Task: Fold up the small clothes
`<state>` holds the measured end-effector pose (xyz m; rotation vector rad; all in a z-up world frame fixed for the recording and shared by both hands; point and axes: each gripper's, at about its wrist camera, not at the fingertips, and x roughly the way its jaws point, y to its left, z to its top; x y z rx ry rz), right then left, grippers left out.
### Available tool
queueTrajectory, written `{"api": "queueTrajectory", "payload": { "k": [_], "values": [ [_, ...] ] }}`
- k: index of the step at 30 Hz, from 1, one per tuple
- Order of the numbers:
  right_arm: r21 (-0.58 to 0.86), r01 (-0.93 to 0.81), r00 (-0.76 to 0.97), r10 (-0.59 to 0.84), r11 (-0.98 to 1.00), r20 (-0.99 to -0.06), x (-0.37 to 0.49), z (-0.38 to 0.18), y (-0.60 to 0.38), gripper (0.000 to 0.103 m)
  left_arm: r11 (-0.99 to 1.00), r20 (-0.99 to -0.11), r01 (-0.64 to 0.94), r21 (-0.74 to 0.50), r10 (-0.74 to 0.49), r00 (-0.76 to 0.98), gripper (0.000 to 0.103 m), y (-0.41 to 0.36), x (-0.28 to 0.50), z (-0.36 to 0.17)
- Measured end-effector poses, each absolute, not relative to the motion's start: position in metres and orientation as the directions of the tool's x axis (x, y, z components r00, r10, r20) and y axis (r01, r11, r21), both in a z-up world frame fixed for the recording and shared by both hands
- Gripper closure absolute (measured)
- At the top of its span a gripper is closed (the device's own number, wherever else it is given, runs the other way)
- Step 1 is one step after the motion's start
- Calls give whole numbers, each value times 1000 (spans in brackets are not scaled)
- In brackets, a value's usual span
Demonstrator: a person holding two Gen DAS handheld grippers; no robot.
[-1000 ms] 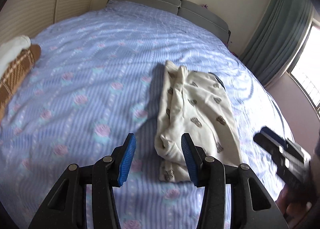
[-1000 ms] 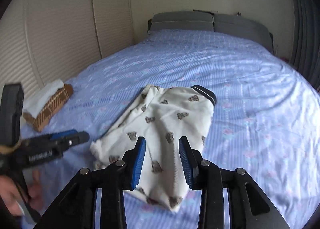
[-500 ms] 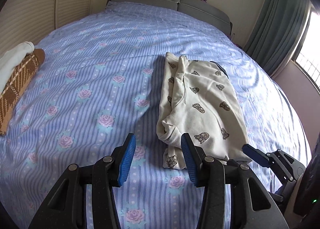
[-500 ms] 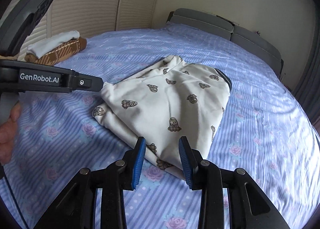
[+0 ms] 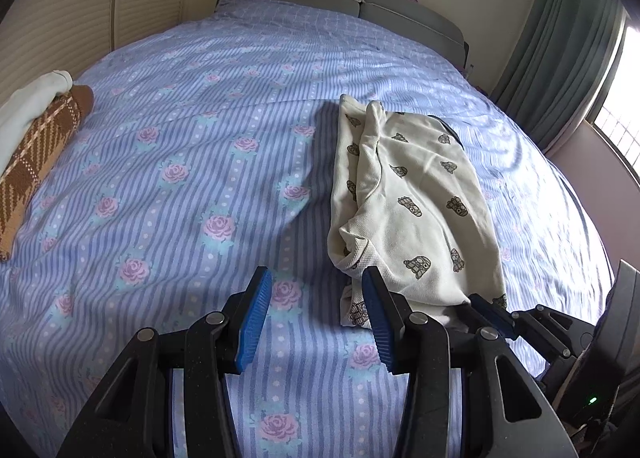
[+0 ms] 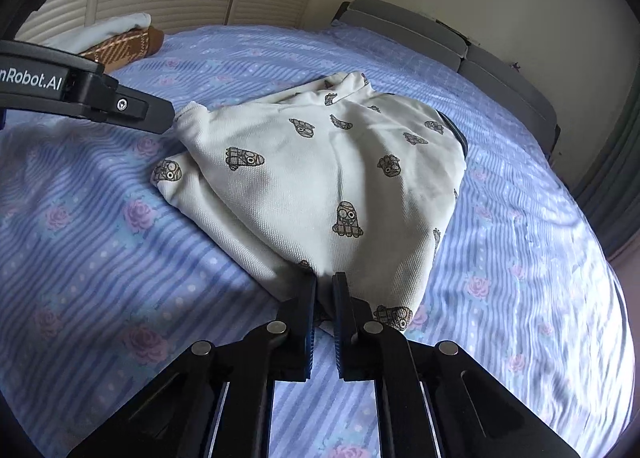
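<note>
R gripper point(image 6: 324, 290) pinches shirt point(image 6: 320, 178) hem on bed point(image 6: 520, 258); L gripper point(image 5: 316, 310) half-open, holding nothing.

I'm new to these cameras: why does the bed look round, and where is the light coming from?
Left wrist view: the fisheye lens bows the bed into a dome; daylight glares from the window at right, so the shirt shadows leftward. Right wrist view: same bulge, corners black, bedding at far right slightly smeared.

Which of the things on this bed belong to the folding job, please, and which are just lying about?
In the job: cream printed garment; right tool, shut on its near edge; left tool, open.
Lying about: brown plaid cloth; white cloth; bedspread.
</note>
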<state>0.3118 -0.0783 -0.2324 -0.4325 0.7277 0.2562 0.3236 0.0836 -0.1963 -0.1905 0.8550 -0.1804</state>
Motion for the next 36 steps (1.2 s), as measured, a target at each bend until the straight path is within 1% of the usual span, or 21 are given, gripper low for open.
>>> {"api": "queueTrajectory", "payload": {
  "k": [3,6,8,12,14,17,20,23,24,26,27,28,30,32,34,36],
  "values": [
    [-250,-343,738,95,905,-668,303,-219,-89,100,966,-723,85,-243,-239,648,57,83,320,-192],
    [-238,-317,755,92,918,-649,292,-205,-102,101,962,-717,98,-255,-256,649,57,80,316,-187],
    [-205,-316,739,105,927,-665,290,-203,-113,100,961,-715,107,-257,-263,648,57,76,314,-186],
    [-183,-307,716,100,934,-690,289,-209,-126,100,958,-720,122,-258,-275,638,57,68,309,-188],
    [-140,-321,694,132,937,-708,290,-211,-129,100,959,-725,125,-256,-276,631,57,65,309,-191],
    [-99,-344,685,177,934,-707,290,-213,-127,100,957,-737,115,-267,-279,616,56,65,311,-198],
    [-83,-348,666,183,934,-723,298,-221,-124,100,955,-739,107,-278,-283,611,56,63,312,-201],
    [-18,-333,654,217,943,-725,298,-219,-135,100,951,-735,117,-286,-296,610,55,60,311,-201],
    [5,-330,659,234,944,-715,297,-215,-140,98,947,-731,119,-298,-307,609,52,59,311,-201],
    [38,-322,676,258,946,-691,291,-205,-151,81,940,-725,118,-320,-323,608,47,56,310,-201],
    [46,-315,689,262,948,-675,289,-199,-156,64,939,-724,116,-325,-326,608,46,54,311,-202],
    [58,-309,705,269,949,-656,288,-193,-161,55,939,-725,111,-327,-324,607,46,52,312,-203],
    [80,-303,715,282,950,-639,295,-185,-170,53,945,-739,72,-319,-296,606,46,49,315,-207],
    [100,-284,718,280,954,-637,313,-180,-178,53,949,-762,-5,-314,-249,598,46,50,322,-213],
    [143,-278,714,304,950,-631,338,-176,-186,53,932,-775,-76,-354,-247,581,47,53,325,-221],
    [197,-278,698,338,940,-631,366,-173,-194,53,925,-775,-110,-364,-235,587,47,53,323,-223]
  ]
}}
